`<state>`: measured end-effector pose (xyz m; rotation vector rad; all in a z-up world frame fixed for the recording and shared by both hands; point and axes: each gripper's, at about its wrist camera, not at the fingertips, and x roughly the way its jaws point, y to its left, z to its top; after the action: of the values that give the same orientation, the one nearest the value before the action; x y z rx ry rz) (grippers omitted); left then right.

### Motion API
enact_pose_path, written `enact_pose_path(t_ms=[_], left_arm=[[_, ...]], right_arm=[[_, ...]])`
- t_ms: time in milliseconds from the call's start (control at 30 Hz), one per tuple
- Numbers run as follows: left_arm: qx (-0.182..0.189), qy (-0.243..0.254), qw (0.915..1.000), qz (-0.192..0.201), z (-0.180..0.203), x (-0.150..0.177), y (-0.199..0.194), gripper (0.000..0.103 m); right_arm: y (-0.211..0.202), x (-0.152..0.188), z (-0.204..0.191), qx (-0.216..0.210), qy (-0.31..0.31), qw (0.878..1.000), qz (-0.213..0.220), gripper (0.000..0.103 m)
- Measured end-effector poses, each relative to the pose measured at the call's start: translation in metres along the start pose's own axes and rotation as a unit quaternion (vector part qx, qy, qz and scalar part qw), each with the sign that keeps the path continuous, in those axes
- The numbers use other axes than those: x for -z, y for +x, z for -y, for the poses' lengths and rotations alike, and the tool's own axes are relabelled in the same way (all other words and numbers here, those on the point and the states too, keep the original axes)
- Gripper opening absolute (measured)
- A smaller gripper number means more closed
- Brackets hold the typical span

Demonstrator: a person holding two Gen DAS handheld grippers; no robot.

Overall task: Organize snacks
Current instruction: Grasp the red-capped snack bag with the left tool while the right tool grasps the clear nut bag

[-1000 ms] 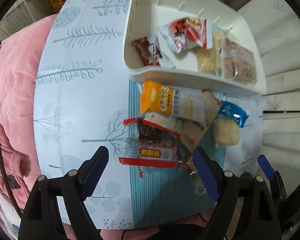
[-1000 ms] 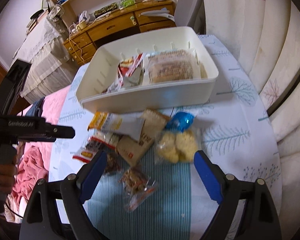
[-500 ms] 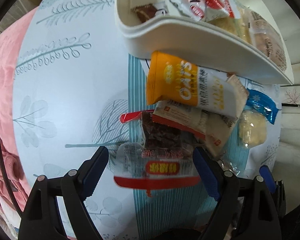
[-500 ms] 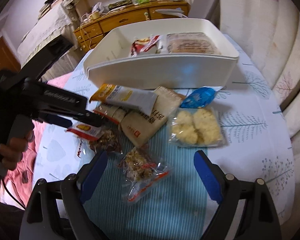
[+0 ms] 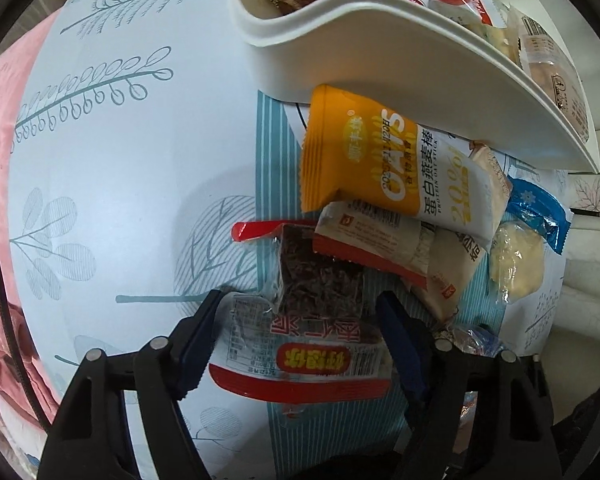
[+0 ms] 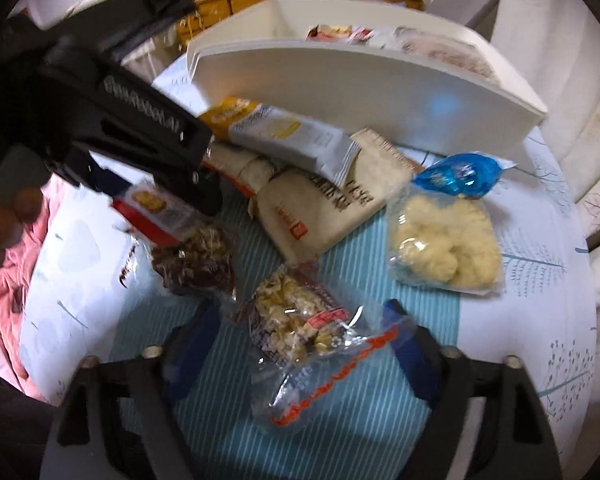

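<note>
Blue-padded fingers (image 5: 198,332) of both downward-tilted hands close around snack packets.

Both wrist cameras look steeply down, close over the table (image 5: 132,168), sharing the snack pile (image 6: 320,208).

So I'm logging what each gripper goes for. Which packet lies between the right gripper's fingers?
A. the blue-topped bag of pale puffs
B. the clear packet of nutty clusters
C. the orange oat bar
B: the right gripper is closing around the clear packet, pads not yet pressing it.
</note>
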<state>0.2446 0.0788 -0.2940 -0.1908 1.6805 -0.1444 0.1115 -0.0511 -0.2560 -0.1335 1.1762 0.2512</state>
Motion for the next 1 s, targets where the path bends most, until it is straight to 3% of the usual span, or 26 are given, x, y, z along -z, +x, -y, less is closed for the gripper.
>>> enact_pose_path(t_ms=[100, 167, 300, 600, 1000], left_arm=[[0.002, -0.002, 1.0, 0.002, 0.001, -0.005, -0.004, 0.053], [0.005, -0.004, 1.0, 0.001, 0.002, -0.004, -0.007, 0.05], [0.007, -0.01, 0.9999, -0.001, -0.003, -0.007, -0.01, 0.04], [0.048, -0.054, 0.9968, -0.034, -0.043, -0.005, -0.016, 0.014], [0.061, -0.099, 0.9931, -0.014, -0.07, 0.005, -0.058, 0.013]], right_arm=[[0.003, -0.001, -0.001, -0.013, 0.006, 1.0, -0.009, 0.06], [0.003, -0.002, -0.003, -0.022, 0.006, 1.0, -0.015, 0.051], [0.005, -0.004, -0.003, -0.022, 0.008, 0.999, -0.023, 0.05], [-0.004, -0.017, 0.008, -0.027, 0.008, 0.998, -0.047, 0.041], [-0.021, -0.031, -0.002, -0.039, -0.026, 0.997, -0.068, 0.041]])
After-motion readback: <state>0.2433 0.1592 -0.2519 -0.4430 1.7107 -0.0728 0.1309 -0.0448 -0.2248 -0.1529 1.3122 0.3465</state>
